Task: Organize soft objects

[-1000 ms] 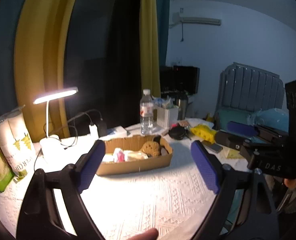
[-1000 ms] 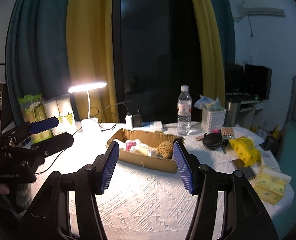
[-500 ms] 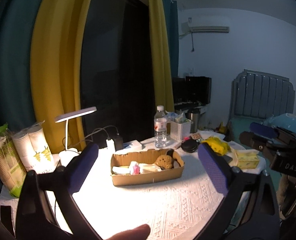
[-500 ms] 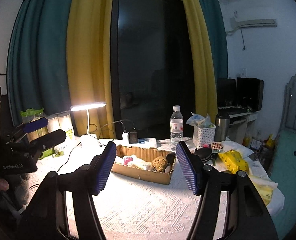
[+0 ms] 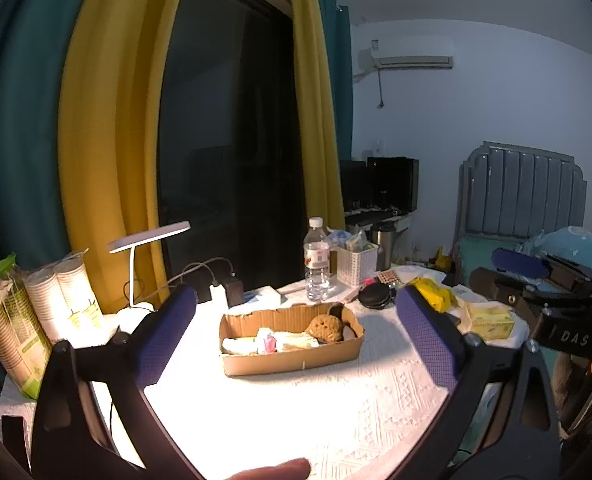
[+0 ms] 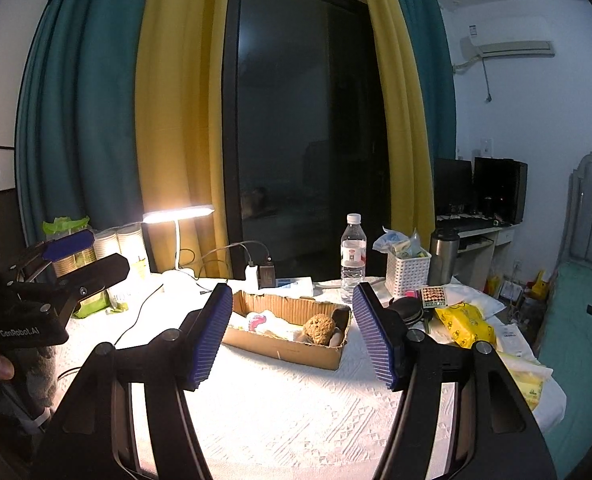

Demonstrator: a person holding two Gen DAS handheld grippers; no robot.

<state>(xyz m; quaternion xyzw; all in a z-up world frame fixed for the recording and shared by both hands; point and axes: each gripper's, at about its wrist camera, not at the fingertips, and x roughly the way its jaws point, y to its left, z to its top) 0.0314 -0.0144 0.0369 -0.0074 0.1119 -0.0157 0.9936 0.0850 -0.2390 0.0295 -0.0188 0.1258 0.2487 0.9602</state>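
Both tools rose and spread, empty, left tool [image 5: 296, 336] widest; cardboard box [image 5: 292, 354] lies lengthwise left-to-right.

cardboard box [image 5: 292, 354] mid-table on white cloth [image 5: 296, 408], holding brown sponge [image 5: 327, 328] at its right end, pale soft things left of that. left gripper [image 5: 296, 328] wide open, empty, short of box. bottle [image 5: 316, 266] behind box, lamp [image 5: 148, 240] far left.

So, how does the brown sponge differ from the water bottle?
The brown sponge is round, rough and opaque; the water bottle is tall, smooth and clear with a white cap. The sponge lies inside the cardboard box with other soft items; the bottle stands upright behind the box, on the white tablecloth. Neither is held.
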